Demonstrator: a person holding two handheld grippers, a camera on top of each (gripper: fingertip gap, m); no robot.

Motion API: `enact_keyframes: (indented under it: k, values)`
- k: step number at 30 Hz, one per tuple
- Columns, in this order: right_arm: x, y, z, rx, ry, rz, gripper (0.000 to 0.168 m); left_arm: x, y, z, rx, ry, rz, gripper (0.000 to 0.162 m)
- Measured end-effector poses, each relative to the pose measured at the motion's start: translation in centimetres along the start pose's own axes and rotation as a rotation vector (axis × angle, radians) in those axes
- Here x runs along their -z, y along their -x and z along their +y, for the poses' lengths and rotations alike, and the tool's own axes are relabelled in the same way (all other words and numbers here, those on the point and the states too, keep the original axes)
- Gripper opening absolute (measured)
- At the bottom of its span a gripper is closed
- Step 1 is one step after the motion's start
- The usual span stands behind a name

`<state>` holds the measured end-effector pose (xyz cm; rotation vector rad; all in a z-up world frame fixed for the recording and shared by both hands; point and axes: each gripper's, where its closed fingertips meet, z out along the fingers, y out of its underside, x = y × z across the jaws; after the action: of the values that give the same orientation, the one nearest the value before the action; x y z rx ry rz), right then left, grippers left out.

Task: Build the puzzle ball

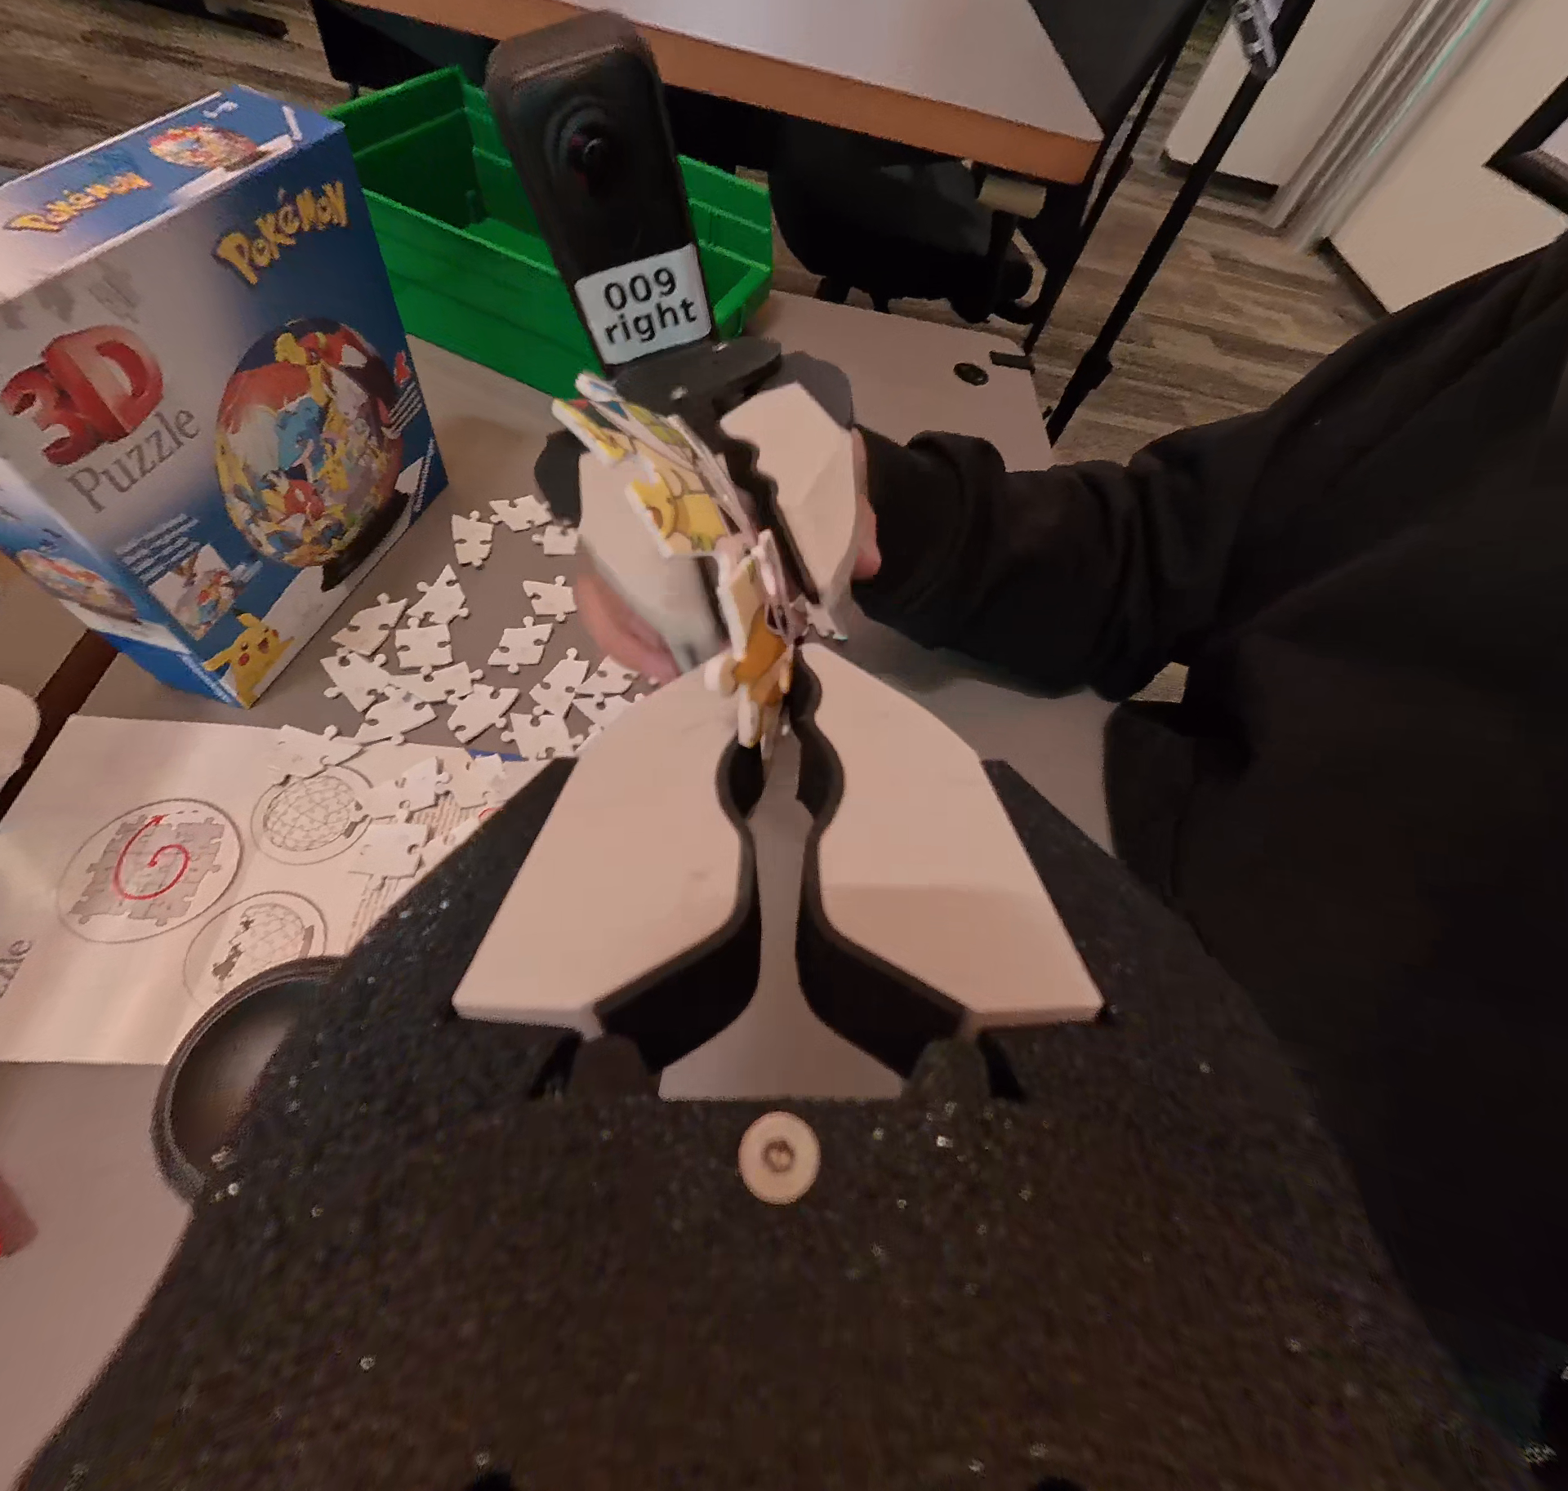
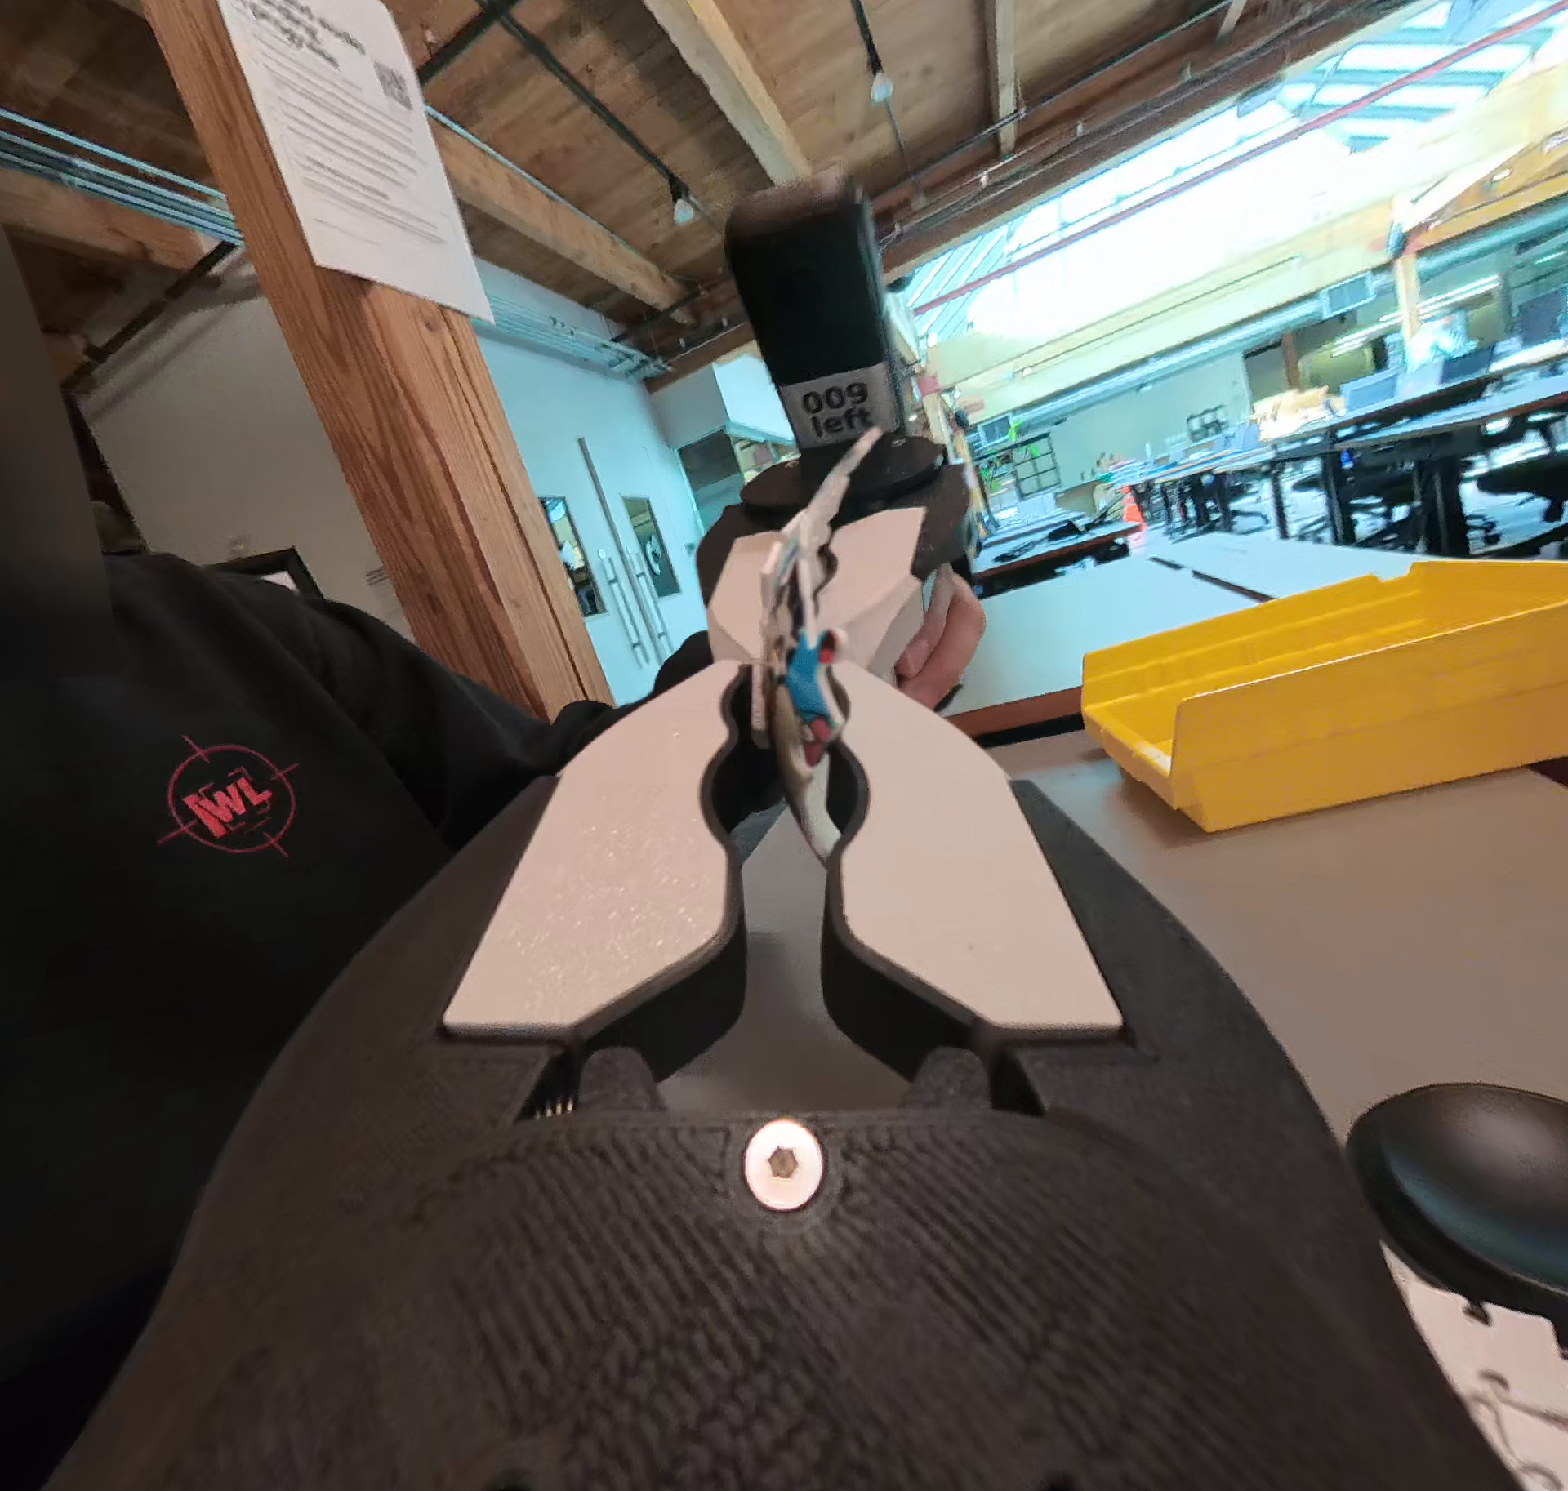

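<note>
Both claws, left claw (image 1: 774,716) and right claw (image 2: 793,716), pinch one short strip of joined pieces (image 1: 679,492); many loose pieces (image 1: 458,670) wait on the tabletop (image 1: 916,364), so it's early going.

My worktop (image 1: 925,364) is grey with a wood-coloured edge. Beyond it stands another long table (image 1: 764,33) of the same make, over a wood-plank floor (image 1: 1188,296) in mixed brown tones. A black tripod leg (image 1: 1128,263) slants down to the floor at the right. Beside me rises a thick timber post (image 2: 365,364) with a white printed sheet (image 2: 339,110) pinned to it. Overhead I see exposed wooden ceiling joists (image 2: 721,33) with black conduit and small hanging bulbs. Behind the post is a pale wall with glazed doors (image 2: 628,568). To the right, bright daylight pours through a skylight (image 2: 1273,135) over rows of dark desks (image 2: 1400,466).
</note>
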<state>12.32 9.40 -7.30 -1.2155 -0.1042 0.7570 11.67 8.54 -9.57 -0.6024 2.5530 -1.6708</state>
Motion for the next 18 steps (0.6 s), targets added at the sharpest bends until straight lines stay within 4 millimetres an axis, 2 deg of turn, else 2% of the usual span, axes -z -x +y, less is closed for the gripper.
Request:
enact_keyframes:
  k: [6, 10, 12, 15, 18]
  values:
    - [0.2, 0.8, -0.4, -0.004, -0.016, -0.057, 0.004, -0.2, -0.1, -0.4, 0.012, 0.005, -0.013, 0.002]
    - [0.2, 0.8, -0.4, -0.059, -0.013, -0.076, 0.004, -0.3, -0.1, -0.4, 0.063, 0.029, 0.003, 0.003]
    - [0.3, 0.8, -0.1, -0.128, -0.001, -0.103, 0.004, -0.4, -0.2, 0.0, 0.087, 0.076, 0.018, 0.003]
    - [0.5, 1.0, 0.3, -0.193, 0.017, -0.139, 0.004, -0.4, -0.2, 0.7, 0.099, 0.163, 0.015, 0.014]
    - [0.5, 1.2, 0.7, -0.229, 0.038, -0.164, 0.004, -0.2, -0.8, 1.3, 0.093, 0.239, 0.051, 0.012]
